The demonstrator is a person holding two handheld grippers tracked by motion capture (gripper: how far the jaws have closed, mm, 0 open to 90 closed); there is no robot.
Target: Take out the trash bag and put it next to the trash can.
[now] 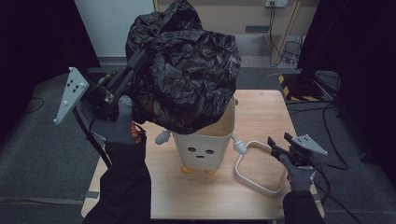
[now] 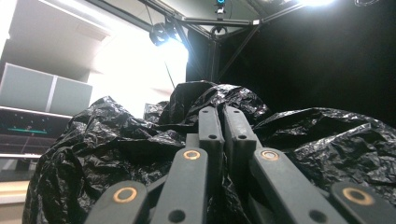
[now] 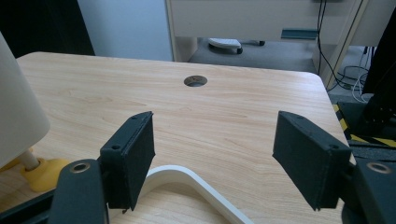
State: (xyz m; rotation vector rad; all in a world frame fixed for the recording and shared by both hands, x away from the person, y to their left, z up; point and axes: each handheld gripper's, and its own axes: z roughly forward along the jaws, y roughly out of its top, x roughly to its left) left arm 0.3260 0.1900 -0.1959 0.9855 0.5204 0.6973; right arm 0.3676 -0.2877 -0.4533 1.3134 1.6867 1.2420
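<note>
A large crumpled black plastic bag (image 1: 187,70) hangs in the air over a cream bin (image 1: 205,140) with a small face and yellow feet, standing on the wooden table (image 1: 261,112). My left gripper (image 1: 140,58) is raised at the bag's left side and shut on the black bag (image 2: 140,154); its jaws press together on the plastic. My right gripper (image 1: 275,148) is low over the right part of the table, open and holding nothing. Between its pads (image 3: 130,154) I see a cream ring-shaped frame (image 3: 187,179), which also lies flat to the right of the bin (image 1: 254,175).
The bin's wall (image 3: 18,121) and one yellow foot (image 3: 39,172) sit at the left of the right gripper view. A round cable hole (image 3: 195,80) is in the tabletop. Cables (image 1: 285,51) and a yellow-black striped base (image 1: 289,88) lie on the floor beyond the table.
</note>
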